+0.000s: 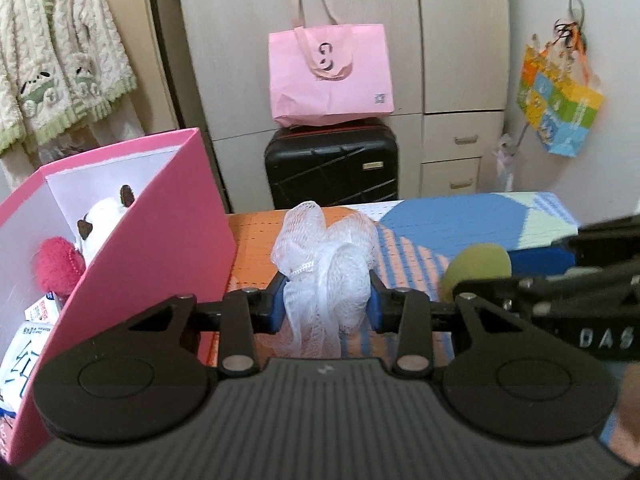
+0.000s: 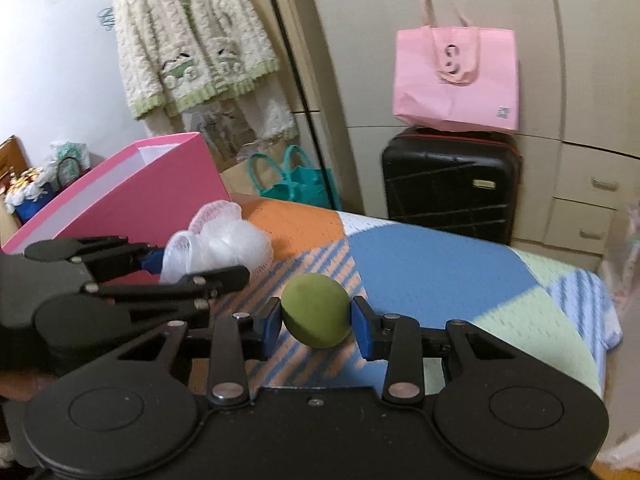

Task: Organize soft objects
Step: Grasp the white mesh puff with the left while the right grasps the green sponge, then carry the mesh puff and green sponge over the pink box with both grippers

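A white mesh bath pouf (image 1: 328,268) is pinched between the blue pads of my left gripper (image 1: 328,300), just above the patchwork cloth (image 1: 440,228). My right gripper (image 2: 316,320) is shut on a green foam ball (image 2: 316,310), lifted a little over the same cloth (image 2: 432,264). In the right wrist view the left gripper (image 2: 168,260) sits to the left with the pouf (image 2: 224,246). The green ball (image 1: 478,266) also shows at the right of the left wrist view. A pink box (image 1: 132,240) stands left of the pouf, holding a white plush toy (image 1: 102,220) and a red fluffy item (image 1: 58,264).
A black suitcase (image 1: 332,164) with a pink tote bag (image 1: 330,76) on top stands behind the table against the wardrobe. A fluffy cream jacket (image 2: 192,40) hangs at the left. A teal bag (image 2: 296,184) sits on the floor beyond the table's far edge.
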The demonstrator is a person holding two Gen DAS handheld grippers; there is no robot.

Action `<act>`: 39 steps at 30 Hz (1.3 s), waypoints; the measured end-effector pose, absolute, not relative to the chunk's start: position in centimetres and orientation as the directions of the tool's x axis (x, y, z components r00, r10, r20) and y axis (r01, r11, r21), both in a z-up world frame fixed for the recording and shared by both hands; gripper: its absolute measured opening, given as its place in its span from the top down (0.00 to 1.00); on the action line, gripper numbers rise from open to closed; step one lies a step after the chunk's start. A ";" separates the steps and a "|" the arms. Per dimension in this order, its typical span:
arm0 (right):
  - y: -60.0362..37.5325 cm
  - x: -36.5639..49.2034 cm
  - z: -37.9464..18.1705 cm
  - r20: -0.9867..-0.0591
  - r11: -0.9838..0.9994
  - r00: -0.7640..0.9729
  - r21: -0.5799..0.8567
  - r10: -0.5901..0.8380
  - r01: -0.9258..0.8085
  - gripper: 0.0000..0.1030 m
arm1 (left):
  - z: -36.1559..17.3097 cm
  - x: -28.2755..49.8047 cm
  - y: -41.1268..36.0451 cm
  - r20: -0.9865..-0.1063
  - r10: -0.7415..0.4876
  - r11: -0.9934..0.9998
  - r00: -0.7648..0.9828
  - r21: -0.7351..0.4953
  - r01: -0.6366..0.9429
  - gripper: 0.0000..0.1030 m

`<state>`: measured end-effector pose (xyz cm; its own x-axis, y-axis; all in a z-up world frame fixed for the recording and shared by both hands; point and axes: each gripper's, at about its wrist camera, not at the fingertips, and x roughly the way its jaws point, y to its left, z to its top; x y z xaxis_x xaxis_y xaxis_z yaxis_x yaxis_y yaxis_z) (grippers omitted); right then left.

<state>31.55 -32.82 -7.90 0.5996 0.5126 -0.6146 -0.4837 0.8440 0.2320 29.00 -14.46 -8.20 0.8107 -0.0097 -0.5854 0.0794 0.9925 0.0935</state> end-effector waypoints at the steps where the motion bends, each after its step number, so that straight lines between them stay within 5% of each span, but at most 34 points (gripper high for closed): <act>1: -33.0 31.0 -7.9 -0.611 0.850 0.610 0.229 0.505 -0.475 0.58 | -8.0 28.7 -14.5 -0.584 -0.018 0.992 0.812 0.091 0.087 0.64; 39: -33.4 13.2 -5.6 -0.594 0.876 0.649 0.250 0.475 -0.413 0.58 | -4.8 11.3 -8.4 -0.688 -0.436 0.874 0.580 -0.169 0.456 0.64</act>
<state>13.22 -33.42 -5.56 0.6492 0.4754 -0.5937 -0.4130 0.8758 0.2497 11.26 -8.36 -4.82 0.5797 -0.4361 -0.6883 0.4562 0.8736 -0.1693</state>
